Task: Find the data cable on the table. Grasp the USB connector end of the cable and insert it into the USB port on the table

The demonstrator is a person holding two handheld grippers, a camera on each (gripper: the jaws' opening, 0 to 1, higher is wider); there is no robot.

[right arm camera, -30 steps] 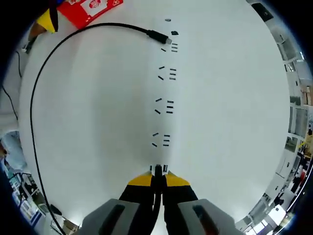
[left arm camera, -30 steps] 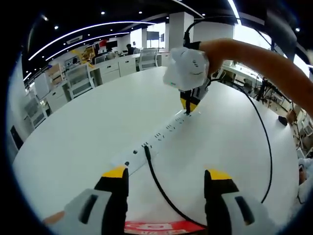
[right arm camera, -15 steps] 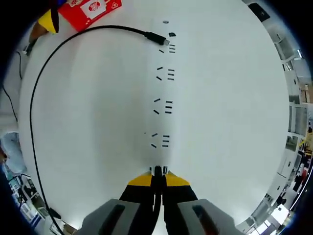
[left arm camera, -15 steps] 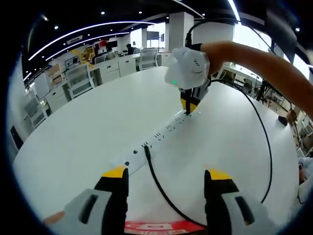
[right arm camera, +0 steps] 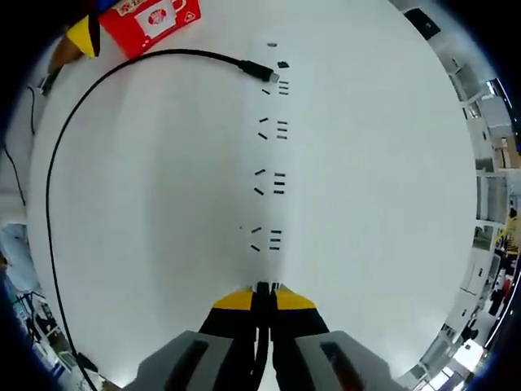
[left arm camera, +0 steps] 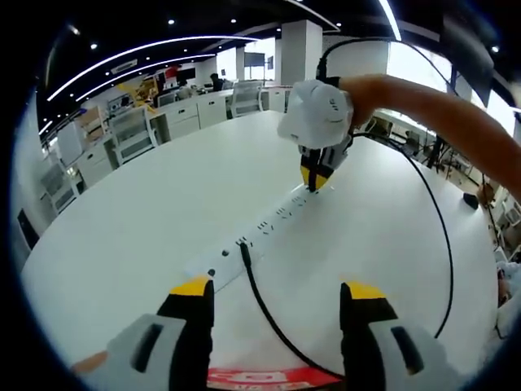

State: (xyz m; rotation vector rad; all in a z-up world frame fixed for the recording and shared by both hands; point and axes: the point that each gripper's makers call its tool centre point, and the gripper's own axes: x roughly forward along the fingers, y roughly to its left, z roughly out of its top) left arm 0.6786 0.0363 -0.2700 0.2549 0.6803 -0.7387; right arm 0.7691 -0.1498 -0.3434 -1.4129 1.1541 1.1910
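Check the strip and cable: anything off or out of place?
Nothing damaged or spilled. One mismatch: the USB connector lies loose beside the near end of the power strip, unplugged, while the right gripper is shut on a black cable end at the strip's opposite end. The left gripper hangs open.

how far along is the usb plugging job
Done: the black data cable is found and one end grasped. In hand: the right gripper is shut on that end, tip down at the far end of the power strip. Left: I cannot tell whether it is seated; then release. The left gripper hangs open.
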